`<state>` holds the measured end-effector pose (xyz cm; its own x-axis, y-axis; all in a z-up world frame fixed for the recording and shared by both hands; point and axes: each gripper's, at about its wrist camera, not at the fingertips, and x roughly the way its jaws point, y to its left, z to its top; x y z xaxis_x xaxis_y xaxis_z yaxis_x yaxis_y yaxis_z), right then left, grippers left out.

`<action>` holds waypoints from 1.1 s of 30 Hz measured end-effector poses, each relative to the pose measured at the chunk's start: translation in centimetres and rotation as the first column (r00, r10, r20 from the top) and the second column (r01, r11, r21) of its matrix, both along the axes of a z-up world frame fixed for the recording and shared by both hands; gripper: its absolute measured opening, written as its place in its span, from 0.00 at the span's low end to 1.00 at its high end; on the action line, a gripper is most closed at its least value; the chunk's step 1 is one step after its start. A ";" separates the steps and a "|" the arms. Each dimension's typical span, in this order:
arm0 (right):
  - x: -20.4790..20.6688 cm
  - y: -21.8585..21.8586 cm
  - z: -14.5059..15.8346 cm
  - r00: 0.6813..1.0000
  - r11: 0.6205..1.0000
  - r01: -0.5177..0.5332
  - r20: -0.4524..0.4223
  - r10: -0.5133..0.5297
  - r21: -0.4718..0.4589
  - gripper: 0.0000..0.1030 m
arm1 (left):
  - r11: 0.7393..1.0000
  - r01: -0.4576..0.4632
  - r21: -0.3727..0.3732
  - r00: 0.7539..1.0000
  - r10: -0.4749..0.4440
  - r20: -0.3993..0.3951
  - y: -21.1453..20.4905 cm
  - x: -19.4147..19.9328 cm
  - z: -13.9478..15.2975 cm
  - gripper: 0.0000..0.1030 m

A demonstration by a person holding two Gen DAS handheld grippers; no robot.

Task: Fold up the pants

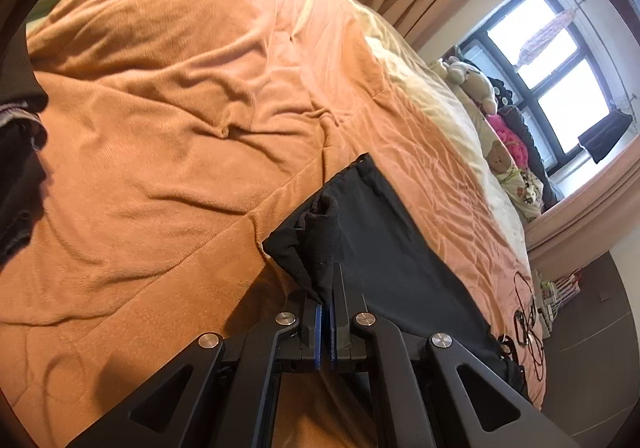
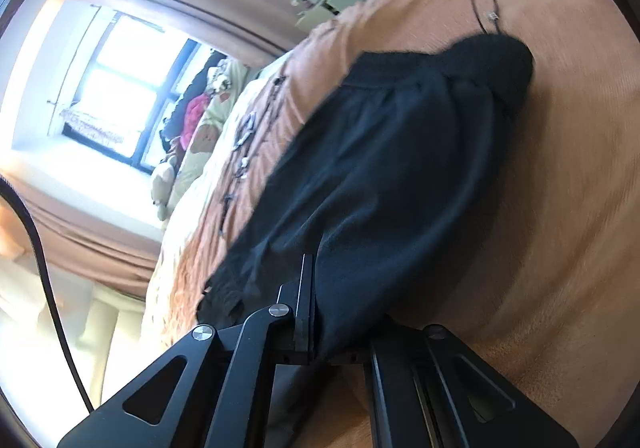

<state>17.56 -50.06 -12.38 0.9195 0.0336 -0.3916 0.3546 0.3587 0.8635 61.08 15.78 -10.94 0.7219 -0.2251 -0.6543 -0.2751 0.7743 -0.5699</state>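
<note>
Left wrist view: left gripper [image 1: 327,288] was clenched on a bunched hem of the black pants [image 1: 384,248], fabric running up and right from it, off along the bed's right edge. Right wrist view, blurred: right gripper [image 2: 320,312] was clamped on cloth at pants' other end, long axis stretching away over the orange blanket [image 2: 560,168] twd a dark bunched end. Each hand had one end; next move prob. brings ends together.

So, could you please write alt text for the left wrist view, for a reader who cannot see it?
The left gripper is shut on a bunched edge of the black pants, which lie on an orange blanket covering a bed. Stuffed toys sit beside a bright window at right.
</note>
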 end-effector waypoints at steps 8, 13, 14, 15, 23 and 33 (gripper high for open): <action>-1.7 -0.9 -0.7 0.999 0.999 -0.036 0.015 0.036 0.017 0.00 | 1.000 -0.029 0.004 0.999 0.029 0.019 0.6 -4.8 2.8 0.02; -1.7 -1.7 -0.8 0.998 0.997 -0.067 -0.006 0.068 0.024 0.00 | 0.998 -0.060 -0.012 0.998 0.060 0.023 1.6 -9.4 3.1 0.02; -1.7 -1.9 -0.6 0.997 0.997 -0.072 -0.008 0.073 0.025 0.00 | 0.998 -0.065 -0.013 0.998 0.066 0.021 1.7 -10.2 3.0 0.02; -2.1 -2.1 -0.6 0.997 0.997 -0.078 -0.008 0.079 0.028 0.00 | 0.997 -0.072 -0.013 0.997 0.072 0.019 1.8 -11.4 2.8 0.02; -3.2 -3.6 -0.3 0.994 0.991 -0.112 0.017 0.111 0.071 0.00 | 0.991 -0.130 -0.036 0.992 0.130 -0.001 3.0 -18.3 1.7 0.02; -4.5 -4.4 -0.4 0.989 0.987 -0.148 0.006 0.147 0.059 0.00 | 0.981 -0.179 -0.076 0.984 0.178 -0.015 4.5 -22.5 0.0 0.02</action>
<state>13.07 -54.49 -12.79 0.9035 0.1921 -0.3832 0.3000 0.3550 0.8854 38.56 20.27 -10.90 0.7497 -0.1428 -0.6462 -0.4100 0.6663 -0.6228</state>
